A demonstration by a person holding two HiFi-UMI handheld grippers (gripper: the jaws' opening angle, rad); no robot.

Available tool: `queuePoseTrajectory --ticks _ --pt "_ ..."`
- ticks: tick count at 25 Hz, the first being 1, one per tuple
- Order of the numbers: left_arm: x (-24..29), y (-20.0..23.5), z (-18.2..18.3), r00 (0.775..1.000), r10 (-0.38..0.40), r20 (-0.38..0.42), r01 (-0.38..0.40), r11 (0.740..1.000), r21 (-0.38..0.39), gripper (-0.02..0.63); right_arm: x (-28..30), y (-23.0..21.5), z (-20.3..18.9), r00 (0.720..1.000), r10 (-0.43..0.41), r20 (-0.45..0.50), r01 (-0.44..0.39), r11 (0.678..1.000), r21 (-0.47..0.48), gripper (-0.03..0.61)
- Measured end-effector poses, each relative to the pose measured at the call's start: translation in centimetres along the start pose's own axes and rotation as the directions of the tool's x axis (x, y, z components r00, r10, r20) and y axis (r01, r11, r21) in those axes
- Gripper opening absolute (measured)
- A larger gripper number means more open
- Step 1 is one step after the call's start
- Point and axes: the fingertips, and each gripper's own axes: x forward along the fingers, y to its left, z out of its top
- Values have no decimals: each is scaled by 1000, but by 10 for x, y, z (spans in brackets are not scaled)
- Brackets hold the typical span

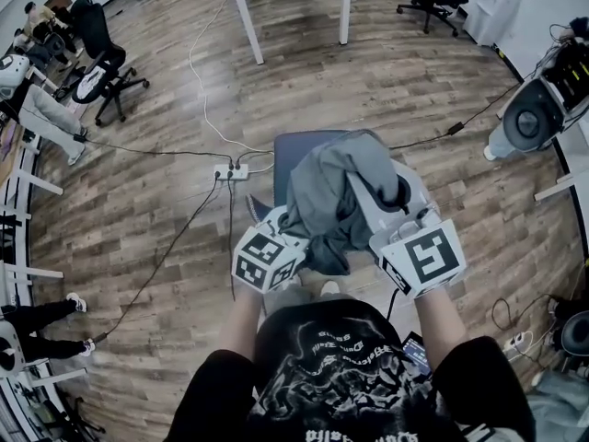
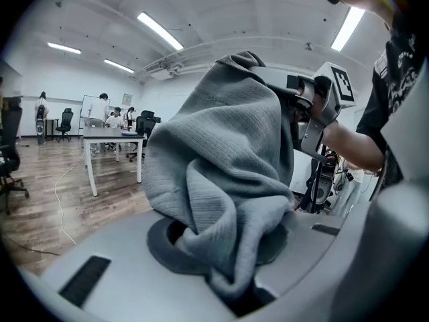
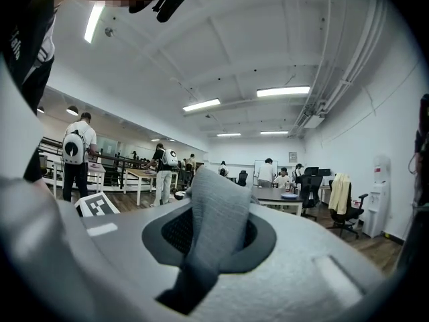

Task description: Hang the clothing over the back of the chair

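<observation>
Bright ceiling strip lights (image 3: 281,91), soft shadows, strong fisheye bending, dark vignetted corners

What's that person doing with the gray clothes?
A person holds a gray knit garment bunched up in the air. The left hand-held gripper and the right hand-held gripper are each clamped on a fold of it. It hangs right over a blue chair that stands on the wooden floor. It does not look draped over the chair's back yet.
</observation>
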Motion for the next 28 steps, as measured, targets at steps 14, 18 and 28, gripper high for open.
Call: queuePoseTrajectory --ticks 14,18,28 --pt "26 16 -2 985 -152 -86 152 988 -3 91 40 -36 -27 993 -22 -115 18 999 -29 61" --pt "31 21 -6 972 -190 -134 196 980 29 91 50 -47 -39 990 -39 -139 43 999 21 63" --pt "46 35 -12 951 -240 -197 254 966 48 98 78 -68 -66 980 -55 -194 76 992 103 63"
